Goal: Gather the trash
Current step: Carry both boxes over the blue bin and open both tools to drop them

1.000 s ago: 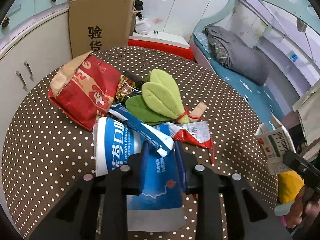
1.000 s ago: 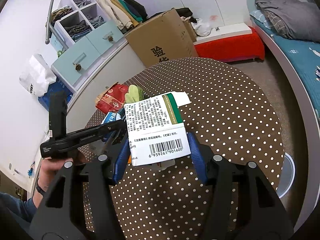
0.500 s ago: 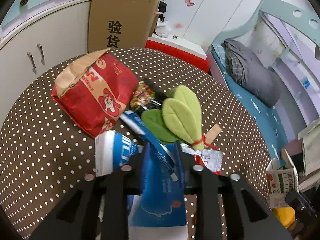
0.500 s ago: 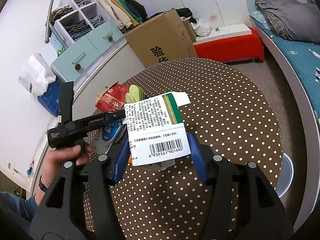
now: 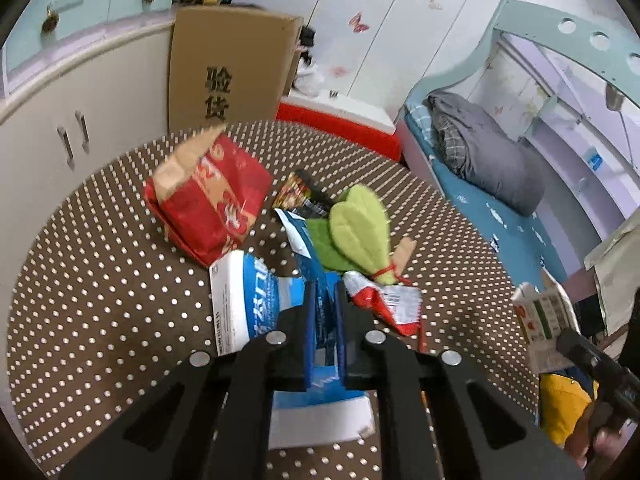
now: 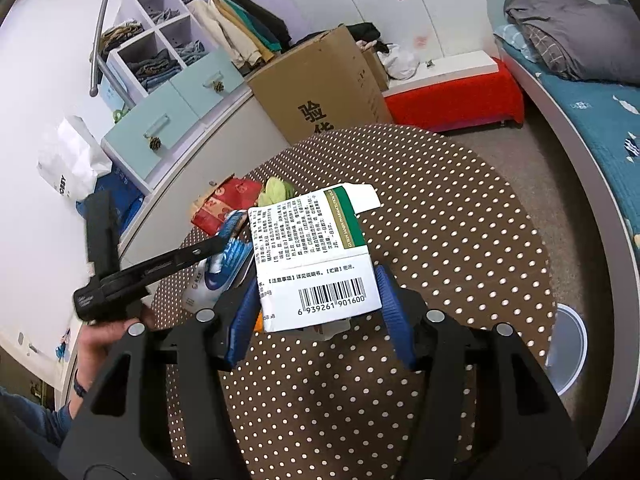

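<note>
Left wrist view: my left claw (image 5: 323, 312) is clamped on the blue-and-white package (image 5: 256, 300), raised for removal; remaining litter lies just ahead on the dotted table (image 5: 100, 280). My right claw (image 6: 316, 300) grips the white carton (image 6: 316, 264), held clear above the table.

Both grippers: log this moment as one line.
left gripper: shut on blue packet | right gripper: shut on white carton | table: red bag, green leaf toy
</note>
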Demonstrator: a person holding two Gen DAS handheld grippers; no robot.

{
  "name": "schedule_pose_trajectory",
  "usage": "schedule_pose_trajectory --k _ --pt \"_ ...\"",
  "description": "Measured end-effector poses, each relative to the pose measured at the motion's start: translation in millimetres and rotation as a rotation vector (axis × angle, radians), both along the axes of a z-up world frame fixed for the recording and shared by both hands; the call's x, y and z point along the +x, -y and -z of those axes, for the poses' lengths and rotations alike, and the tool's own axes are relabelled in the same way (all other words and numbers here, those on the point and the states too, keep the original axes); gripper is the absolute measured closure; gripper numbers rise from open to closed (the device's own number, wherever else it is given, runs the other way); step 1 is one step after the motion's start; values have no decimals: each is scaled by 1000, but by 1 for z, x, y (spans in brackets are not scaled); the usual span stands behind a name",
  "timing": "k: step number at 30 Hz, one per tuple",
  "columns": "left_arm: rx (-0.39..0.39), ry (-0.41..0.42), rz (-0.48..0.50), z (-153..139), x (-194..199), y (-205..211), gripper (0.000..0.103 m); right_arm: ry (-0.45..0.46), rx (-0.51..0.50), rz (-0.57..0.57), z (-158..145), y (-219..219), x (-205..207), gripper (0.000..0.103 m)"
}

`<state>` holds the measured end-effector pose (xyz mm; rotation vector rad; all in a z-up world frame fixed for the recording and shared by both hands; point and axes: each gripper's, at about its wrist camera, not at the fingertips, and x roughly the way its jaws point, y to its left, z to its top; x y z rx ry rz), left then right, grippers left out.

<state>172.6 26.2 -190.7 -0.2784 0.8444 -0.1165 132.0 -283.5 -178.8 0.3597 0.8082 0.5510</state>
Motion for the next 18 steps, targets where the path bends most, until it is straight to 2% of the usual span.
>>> schedule_pose_trajectory --k 7,12,18 --pt "-1 115 104 -48 -16 35 95 46 1 78 -17 35 -2 47" --pt "13 192 240 -78 -13 95 95 80 -8 185 -31 77 -8 47" --pt "41 224 421 -87 -4 183 95 68 -9 383 -32 145 -22 47"
